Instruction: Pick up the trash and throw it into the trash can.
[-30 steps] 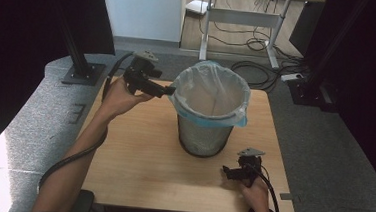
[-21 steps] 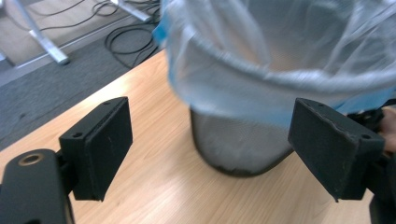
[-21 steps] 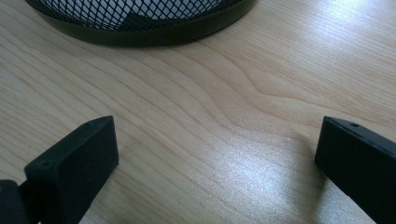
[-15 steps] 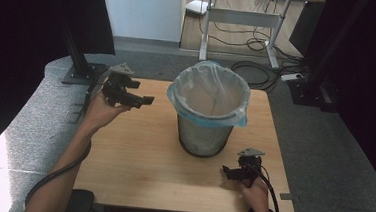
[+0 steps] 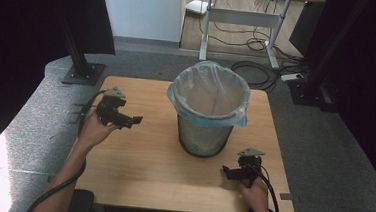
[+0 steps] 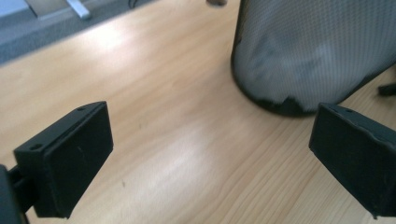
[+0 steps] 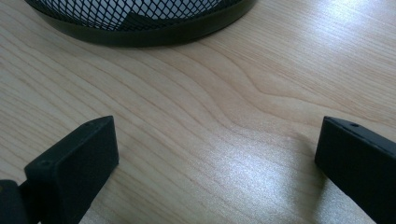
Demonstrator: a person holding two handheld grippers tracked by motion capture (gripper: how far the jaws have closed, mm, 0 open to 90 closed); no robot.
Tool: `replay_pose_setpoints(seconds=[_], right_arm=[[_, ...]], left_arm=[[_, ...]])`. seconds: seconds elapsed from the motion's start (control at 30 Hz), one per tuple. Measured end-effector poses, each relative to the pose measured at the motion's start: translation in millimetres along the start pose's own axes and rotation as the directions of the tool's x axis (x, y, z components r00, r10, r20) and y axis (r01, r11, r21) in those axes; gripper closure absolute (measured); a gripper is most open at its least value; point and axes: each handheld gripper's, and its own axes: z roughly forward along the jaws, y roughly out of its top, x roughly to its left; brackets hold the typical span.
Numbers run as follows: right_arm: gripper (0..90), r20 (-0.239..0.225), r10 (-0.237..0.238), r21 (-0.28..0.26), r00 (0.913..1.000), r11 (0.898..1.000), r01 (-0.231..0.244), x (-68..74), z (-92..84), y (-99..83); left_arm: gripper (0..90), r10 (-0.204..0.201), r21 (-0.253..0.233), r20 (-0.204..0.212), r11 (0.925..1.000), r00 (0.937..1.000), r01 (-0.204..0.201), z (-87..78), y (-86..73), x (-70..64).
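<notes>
Moved: left claw (image 5: 134, 119) had drawn back leftward from the bin's rim to hang over the table's (image 5: 146, 168) left edge, jaws wide, holding nothing. Right claw (image 5: 226, 172): resting at the near right, jaws wide, empty. Mesh bin (image 5: 205, 137): mid-table, bag liner (image 5: 209, 95) folded over its rim. Lining appeared done; nothing evidently left.

black mesh bin (image 5: 205, 136), pale blue liner (image 5: 208, 95), light wood-grain table (image 5: 147, 158).

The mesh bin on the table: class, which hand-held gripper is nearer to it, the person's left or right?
Right. The right hand-held gripper lies just in front of the mesh bin, by its base; the left hand-held gripper sits farther off to its left.
</notes>
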Motion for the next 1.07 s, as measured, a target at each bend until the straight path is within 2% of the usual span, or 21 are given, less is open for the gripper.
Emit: replay_pose_setpoints(seconds=[0.33, 0.5, 0.63, 0.8, 0.83, 0.87, 1.07], right_arm=[[0.0, 0.001, 0.001, -0.001, 1.0000, 1.000, -0.001, 0.4, -0.1, -0.2], [0.0, 0.001, 0.001, -0.001, 1.0000, 1.000, -0.001, 0.5, -0.1, -0.3], [0.0, 0.001, 0.002, -0.001, 1.0000, 1.000, -0.002, 0.5, -0.1, -0.3], [0.0, 0.001, 0.001, -0.002, 1.0000, 1.000, -0.001, 0.4, -0.1, -0.3], [0.0, 0.001, 0.001, -0.002, 1.0000, 1.000, -0.001, 0.5, -0.1, -0.3], [0.0, 0.001, 0.000, -0.002, 1.0000, 1.000, 0.000, 0.4, -0.1, -0.3], [0.0, 0.001, 0.001, -0.002, 1.0000, 1.000, -0.001, 0.5, -0.1, -0.4]], left_arm=[[0.0, -0.053, 0.034, -0.040, 0.9980, 0.9978, 0.054, 19.9, -63.9, 14.3], [0.0, -0.079, 0.060, -0.052, 0.9949, 0.9956, 0.082, 34.2, -99.6, 14.3], [0.0, -0.095, 0.084, -0.059, 0.9915, 0.9938, 0.099, 46.0, -122.4, 12.5], [0.0, -0.064, 0.136, -0.085, 0.9879, 0.9943, 0.076, 60.2, -140.6, 6.7], [0.0, -0.047, 0.136, -0.097, 0.9889, 0.9941, 0.060, 62.0, -143.4, 5.1], [0.0, -0.051, 0.122, -0.097, 0.9905, 0.9939, 0.063, 62.1, -144.9, 4.1], [0.0, -0.054, 0.123, -0.105, 0.9902, 0.9930, 0.066, 60.7, -146.0, 2.9]])
